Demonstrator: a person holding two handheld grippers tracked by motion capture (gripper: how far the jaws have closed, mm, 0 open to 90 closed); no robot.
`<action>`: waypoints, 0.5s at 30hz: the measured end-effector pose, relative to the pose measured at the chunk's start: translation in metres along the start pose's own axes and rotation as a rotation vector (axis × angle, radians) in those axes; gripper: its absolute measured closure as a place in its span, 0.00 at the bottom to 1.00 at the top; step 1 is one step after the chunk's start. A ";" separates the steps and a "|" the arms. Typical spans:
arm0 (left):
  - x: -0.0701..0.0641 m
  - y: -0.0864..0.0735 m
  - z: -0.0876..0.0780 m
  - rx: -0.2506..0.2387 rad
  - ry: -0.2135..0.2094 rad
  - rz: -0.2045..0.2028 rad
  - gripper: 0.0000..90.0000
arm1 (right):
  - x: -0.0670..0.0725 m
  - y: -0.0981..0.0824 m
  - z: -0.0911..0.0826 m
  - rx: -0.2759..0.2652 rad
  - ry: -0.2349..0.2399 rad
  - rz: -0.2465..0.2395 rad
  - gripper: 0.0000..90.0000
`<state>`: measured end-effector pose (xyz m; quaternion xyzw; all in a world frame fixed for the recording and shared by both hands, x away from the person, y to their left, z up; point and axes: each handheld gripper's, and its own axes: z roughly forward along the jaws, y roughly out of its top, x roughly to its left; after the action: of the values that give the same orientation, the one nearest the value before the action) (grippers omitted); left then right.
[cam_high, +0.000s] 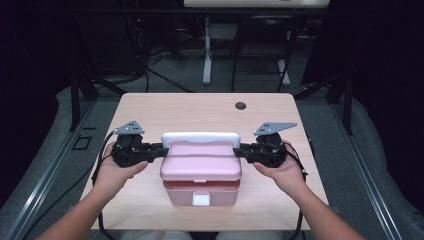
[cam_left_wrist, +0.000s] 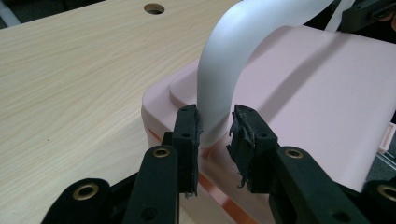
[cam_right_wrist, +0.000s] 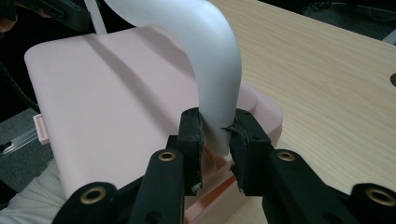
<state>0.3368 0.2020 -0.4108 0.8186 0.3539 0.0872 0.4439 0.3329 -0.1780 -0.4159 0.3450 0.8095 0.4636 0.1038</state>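
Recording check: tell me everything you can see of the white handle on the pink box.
The white handle is a smooth, matte, plastic-looking band that arches upright over the lid of the pink box, curving down to a pivot at each end. The left gripper straddles its left leg; one pad touches it, the other stands slightly off. The right gripper pinches its right leg between both pads. The box stands near the front edge of the wooden table.
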 end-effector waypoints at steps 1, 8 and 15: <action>0.000 0.000 0.000 0.000 0.000 0.000 0.79 | 0.000 0.000 0.000 0.000 0.000 0.000 0.83; 0.001 -0.009 -0.011 -0.013 0.014 0.005 0.81 | -0.001 0.001 0.000 -0.007 0.005 0.008 0.83; 0.003 -0.024 -0.017 0.005 0.010 0.006 0.93 | -0.002 0.003 -0.001 -0.011 0.007 0.020 0.83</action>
<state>0.3191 0.2233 -0.4202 0.8202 0.3540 0.0917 0.4400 0.3357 -0.1792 -0.4135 0.3510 0.8038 0.4702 0.0982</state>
